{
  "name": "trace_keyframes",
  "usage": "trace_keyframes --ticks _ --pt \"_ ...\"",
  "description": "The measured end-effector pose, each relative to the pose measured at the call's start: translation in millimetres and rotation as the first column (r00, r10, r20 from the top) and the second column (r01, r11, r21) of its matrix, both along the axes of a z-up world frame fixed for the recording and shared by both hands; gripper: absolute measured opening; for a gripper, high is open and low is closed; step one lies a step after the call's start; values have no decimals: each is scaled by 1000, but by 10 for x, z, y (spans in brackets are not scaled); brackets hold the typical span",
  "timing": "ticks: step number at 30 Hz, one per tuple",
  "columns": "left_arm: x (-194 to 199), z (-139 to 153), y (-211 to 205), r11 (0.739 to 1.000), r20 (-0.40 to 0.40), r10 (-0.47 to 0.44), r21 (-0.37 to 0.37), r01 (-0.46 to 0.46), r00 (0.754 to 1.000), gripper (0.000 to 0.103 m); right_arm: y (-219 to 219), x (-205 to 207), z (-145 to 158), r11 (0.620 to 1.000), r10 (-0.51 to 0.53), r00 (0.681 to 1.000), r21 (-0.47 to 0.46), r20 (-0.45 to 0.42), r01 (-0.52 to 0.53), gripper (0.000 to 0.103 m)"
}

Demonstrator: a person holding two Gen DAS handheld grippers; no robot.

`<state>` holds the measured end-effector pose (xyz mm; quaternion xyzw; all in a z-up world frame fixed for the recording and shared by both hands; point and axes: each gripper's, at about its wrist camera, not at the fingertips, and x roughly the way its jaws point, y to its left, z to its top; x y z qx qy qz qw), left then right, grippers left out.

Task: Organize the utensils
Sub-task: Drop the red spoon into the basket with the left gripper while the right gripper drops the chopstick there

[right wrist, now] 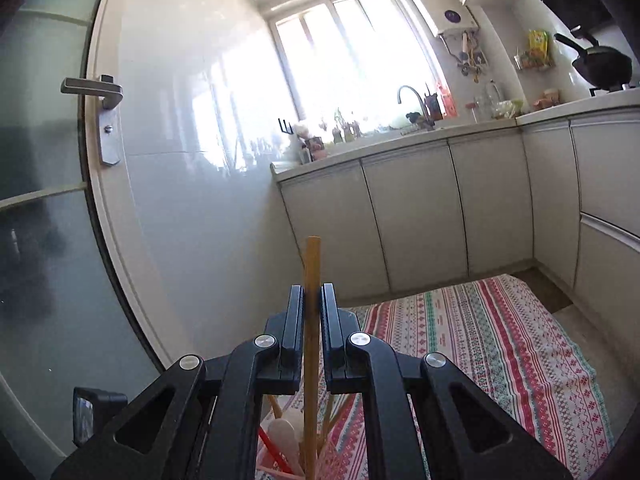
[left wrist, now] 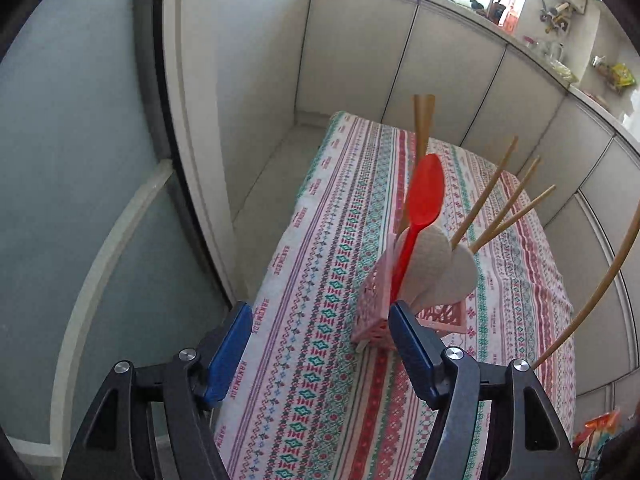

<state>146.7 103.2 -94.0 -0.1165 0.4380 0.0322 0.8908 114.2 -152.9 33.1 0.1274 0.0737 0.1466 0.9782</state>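
The left gripper (left wrist: pixel 320 332) has its fingers spread wide and empty, just beside the pink holder (left wrist: pixel 374 320) on the patterned worktop (left wrist: pixel 320 240). In the holder stand a red spoon (left wrist: pixel 424 200), white spoons (left wrist: pixel 436 268) and chopsticks (left wrist: pixel 486 196). The right gripper (right wrist: pixel 312 300) pinches one upright chopstick (right wrist: pixel 312 264) above the holder.

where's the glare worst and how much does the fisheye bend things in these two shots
Right wrist view: the window is blown out white and throws sheen on the glossy wall. Left wrist view: evenly lit, but the lens bows the chopstick at the right edge and curves the cabinets.
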Motion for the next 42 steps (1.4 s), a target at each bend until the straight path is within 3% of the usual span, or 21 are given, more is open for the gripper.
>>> trace_keyframes --ticks 9,24,27,30,32,42 --pt "53 -142 109 999 -46 13 -47 -15 999 72 525 382 -169 996 -37 998 -74 46 41 8" --pt "131 -185 93 999 -57 5 -43 -8 998 72 645 501 -699 982 -94 994 -159 48 101 9" --pt "139 -188 74 999 -61 4 -37 -6 998 72 572 530 -752 989 -72 997 -132 -4 70 10" --pt "141 -175 37 1000 -63 0 -29 -2 998 73 466 504 -750 995 -50 997 -83 -50 45 24" --pt "131 -162 14 1000 -63 -2 -28 0 998 75 365 455 -706 998 -36 997 -48 -64 33 42" --pt "43 -138 10 1000 -62 6 -16 -7 998 80 -109 0 -445 999 -28 992 -42 -126 22 51"
